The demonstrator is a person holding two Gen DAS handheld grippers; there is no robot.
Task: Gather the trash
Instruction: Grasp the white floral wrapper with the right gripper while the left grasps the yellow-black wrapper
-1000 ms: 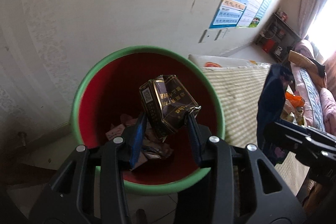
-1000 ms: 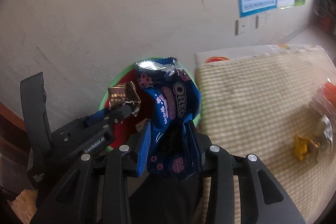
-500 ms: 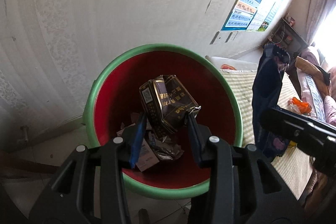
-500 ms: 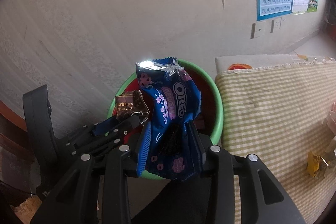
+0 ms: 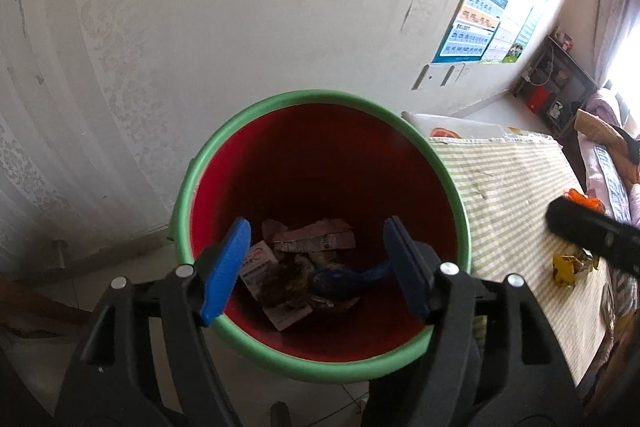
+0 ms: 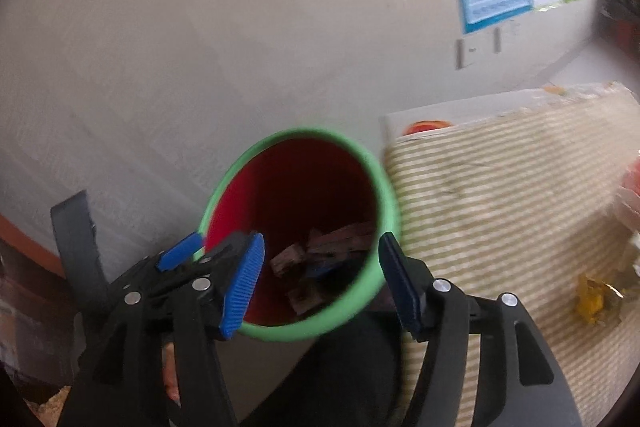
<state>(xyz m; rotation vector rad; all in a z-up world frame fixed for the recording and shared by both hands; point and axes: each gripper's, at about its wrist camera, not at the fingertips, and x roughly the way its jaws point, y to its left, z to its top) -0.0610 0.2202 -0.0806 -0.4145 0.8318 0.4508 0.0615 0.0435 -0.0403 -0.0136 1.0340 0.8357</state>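
Note:
A red bin with a green rim (image 5: 248, 115) stands on the floor by the wall; it also shows in the right wrist view (image 6: 384, 183). Its bottom holds several wrappers and papers (image 5: 308, 239), with the brown packet (image 5: 286, 285) and the blue Oreo wrapper (image 5: 344, 277) among them. My left gripper (image 5: 320, 267) is open and empty right above the bin mouth. My right gripper (image 6: 320, 279) is open and empty over the bin's near rim, to the right of the left gripper (image 6: 180, 251).
A table with a green-striped cloth (image 5: 508, 179) adjoins the bin on the right. A yellow wrapper (image 6: 592, 301) and other scraps lie on it. The papered wall (image 5: 200, 7) is just behind the bin.
Both grippers opened. The brown packet fell from the left gripper and the Oreo wrapper from the right gripper into the bin.

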